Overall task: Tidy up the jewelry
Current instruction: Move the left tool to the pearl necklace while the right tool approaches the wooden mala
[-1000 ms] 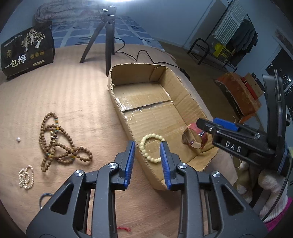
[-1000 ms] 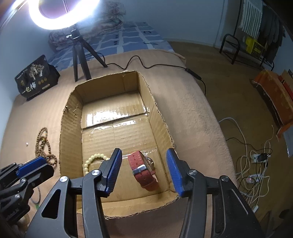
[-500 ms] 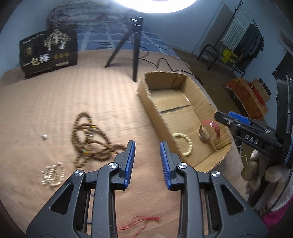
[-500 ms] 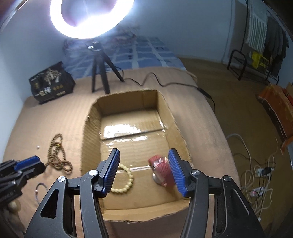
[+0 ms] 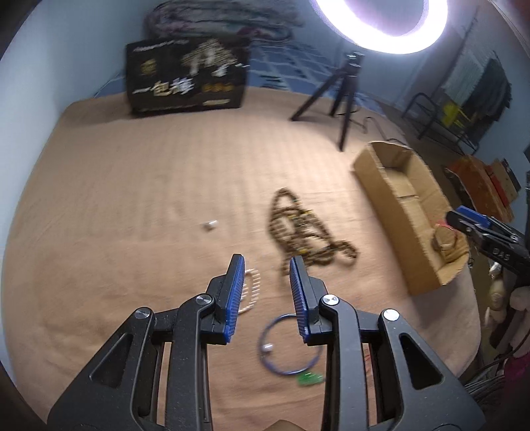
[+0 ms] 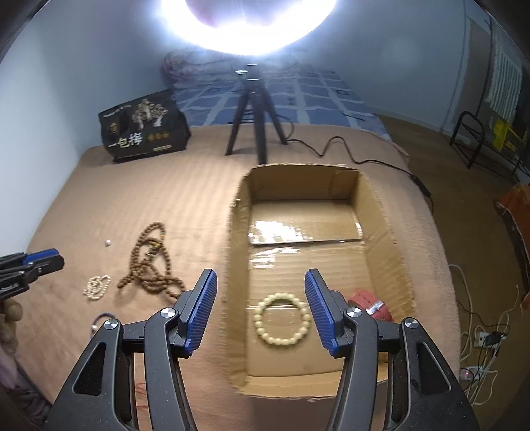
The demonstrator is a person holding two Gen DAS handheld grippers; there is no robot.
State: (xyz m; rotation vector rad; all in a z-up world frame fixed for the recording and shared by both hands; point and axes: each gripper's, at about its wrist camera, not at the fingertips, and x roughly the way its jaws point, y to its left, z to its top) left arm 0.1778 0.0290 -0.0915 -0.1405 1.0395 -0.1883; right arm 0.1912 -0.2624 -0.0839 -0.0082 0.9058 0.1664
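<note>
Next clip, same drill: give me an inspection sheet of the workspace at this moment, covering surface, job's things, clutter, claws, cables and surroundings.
Surface: tan blanket over a bed, bare in places.
Job's things: cardboard box holds a cream bead bracelet and a red strap watch. Outside it lie a brown bead necklace, a small pearl strand, a blue cord loop and one loose white bead.
Clutter: black printed bag; green scrap by the loop.
Claws: left claw open, empty, over the pearl strand and loop; right claw open, empty, above the box's near end.
Cables: black lead from the tripod; white wires on the floor.
Surroundings: ring light, clothes rack.
</note>
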